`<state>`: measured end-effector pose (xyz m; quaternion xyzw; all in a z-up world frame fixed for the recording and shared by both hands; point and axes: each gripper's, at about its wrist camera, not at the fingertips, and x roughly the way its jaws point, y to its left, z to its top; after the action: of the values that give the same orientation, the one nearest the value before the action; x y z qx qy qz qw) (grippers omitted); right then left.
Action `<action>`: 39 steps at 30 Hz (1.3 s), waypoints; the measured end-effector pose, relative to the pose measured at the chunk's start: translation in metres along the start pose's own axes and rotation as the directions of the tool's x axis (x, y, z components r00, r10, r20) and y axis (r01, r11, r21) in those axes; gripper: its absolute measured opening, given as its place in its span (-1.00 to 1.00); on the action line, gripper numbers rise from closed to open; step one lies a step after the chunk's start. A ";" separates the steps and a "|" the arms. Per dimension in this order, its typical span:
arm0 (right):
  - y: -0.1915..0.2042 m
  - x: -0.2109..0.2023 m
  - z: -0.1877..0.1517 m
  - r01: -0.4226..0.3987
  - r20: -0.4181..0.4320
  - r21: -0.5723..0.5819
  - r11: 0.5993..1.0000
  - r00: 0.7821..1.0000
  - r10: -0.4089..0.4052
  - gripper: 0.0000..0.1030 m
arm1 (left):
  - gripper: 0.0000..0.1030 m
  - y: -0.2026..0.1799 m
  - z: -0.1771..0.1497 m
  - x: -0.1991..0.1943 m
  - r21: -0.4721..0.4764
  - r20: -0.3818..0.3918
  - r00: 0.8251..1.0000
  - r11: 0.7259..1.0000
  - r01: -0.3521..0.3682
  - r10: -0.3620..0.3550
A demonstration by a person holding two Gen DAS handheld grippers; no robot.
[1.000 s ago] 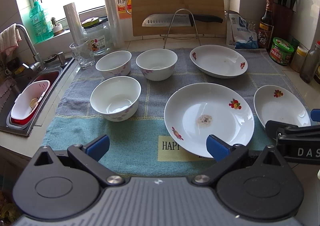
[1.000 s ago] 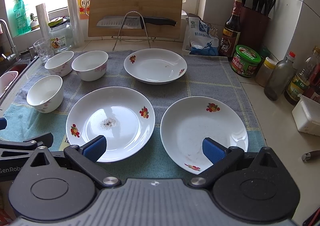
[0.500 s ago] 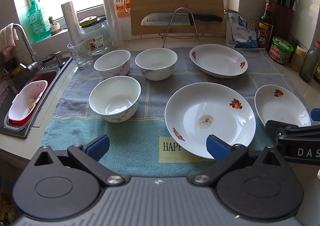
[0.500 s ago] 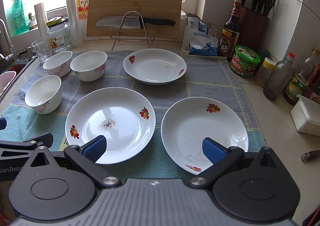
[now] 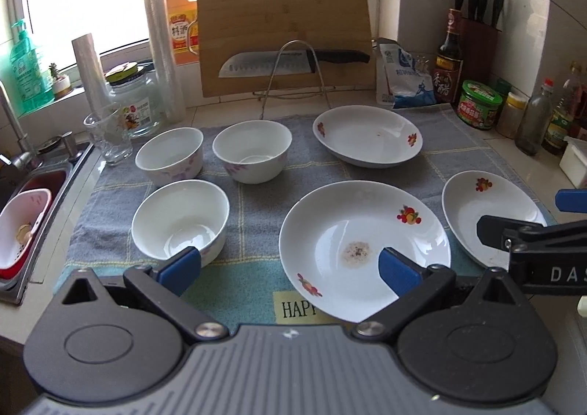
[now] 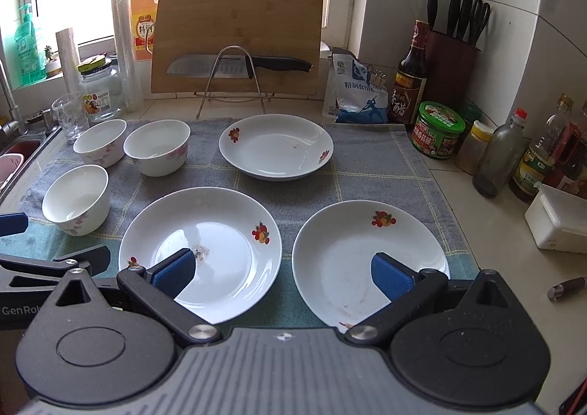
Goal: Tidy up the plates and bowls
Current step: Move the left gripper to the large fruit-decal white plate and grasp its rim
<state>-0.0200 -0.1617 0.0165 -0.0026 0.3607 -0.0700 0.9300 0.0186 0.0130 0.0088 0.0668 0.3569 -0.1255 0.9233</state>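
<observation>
We hold both grippers above the near edge of the towel (image 5: 256,279), and both stand spread wide with nothing between the pads. The left gripper (image 5: 288,264) has its blue pads far apart: the left pad sits in front of the near bowl (image 5: 179,222), the right pad in front of the stained plate (image 5: 363,246) — whether either pad touches the crockery we cannot tell from this angle. The right gripper (image 6: 284,270) is just as wide open, one pad over the stained plate (image 6: 205,250), the other over the right plate (image 6: 370,261), gripping neither.

The task's things all lie on the towel, none stacked. Three bowls sit at the left: the near bowl alone in front, the back-left bowl (image 5: 169,154) and the back-middle bowl (image 5: 252,150) just beside each other behind it. Three shallow plates with small fruit prints fill the rest: the stained plate in the middle front with a brownish speckled spot at its centre, the right plate (image 5: 488,217) near it, and the far plate (image 5: 367,134) behind, in front of the cutting board (image 5: 282,33) with the knife (image 5: 290,61) on its wire stand.

Against the pictures from half a second and a second ago, the dishes have not moved and both pairs of pads keep the same wide spread. The views have shifted — the crockery now sits lower and closer to the pads, so we have brought both grippers a little forward.
</observation>
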 end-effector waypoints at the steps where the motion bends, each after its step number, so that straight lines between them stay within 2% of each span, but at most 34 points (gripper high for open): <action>1: -0.001 -0.001 0.000 0.007 0.010 0.006 1.000 1.000 -0.007 1.00 | 0.98 0.001 0.001 0.002 0.006 0.002 1.000 1.000 0.020 -0.020; 6: -0.007 -0.015 -0.006 0.040 0.084 0.012 0.999 0.996 -0.041 1.00 | 0.99 0.003 0.003 0.016 0.049 -0.001 0.989 0.988 0.145 -0.145; 9: -0.016 -0.021 -0.018 0.107 0.095 0.008 0.994 0.990 -0.108 1.00 | 0.99 0.002 0.006 0.025 0.062 -0.003 0.986 0.984 0.165 -0.165; 11: -0.024 -0.019 -0.029 0.145 0.078 0.010 0.989 0.986 -0.145 1.00 | 0.99 0.001 0.008 0.029 0.077 -0.004 0.981 0.978 0.194 -0.194; 15: -0.042 -0.003 -0.050 0.158 -0.007 0.020 0.987 0.987 -0.158 1.00 | 0.99 -0.002 0.014 0.041 0.096 -0.002 0.970 0.965 0.243 -0.244; 18: -0.051 0.010 -0.062 0.163 -0.046 0.012 0.986 0.986 -0.163 1.00 | 0.99 -0.008 0.018 0.049 0.118 0.001 0.968 0.962 0.248 -0.250; 27: -0.082 0.057 -0.083 0.033 -0.089 -0.025 0.999 0.995 -0.035 1.00 | 0.99 -0.046 0.035 0.059 0.216 -0.014 0.964 0.940 0.264 -0.267; 33: -0.108 0.090 -0.087 -0.042 -0.116 0.021 0.999 0.992 0.044 1.00 | 0.98 -0.076 0.050 0.074 0.265 -0.053 0.962 0.925 0.273 -0.269; 39: -0.114 0.101 -0.081 -0.093 -0.106 -0.063 0.994 0.991 0.086 1.00 | 0.98 -0.109 0.060 0.091 0.321 -0.083 0.950 0.895 0.311 -0.301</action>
<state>-0.0156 -0.2842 -0.1048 -0.0142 0.4099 -0.0161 0.9119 0.0918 -0.1209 -0.0127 0.1652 0.3510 -0.3260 0.8621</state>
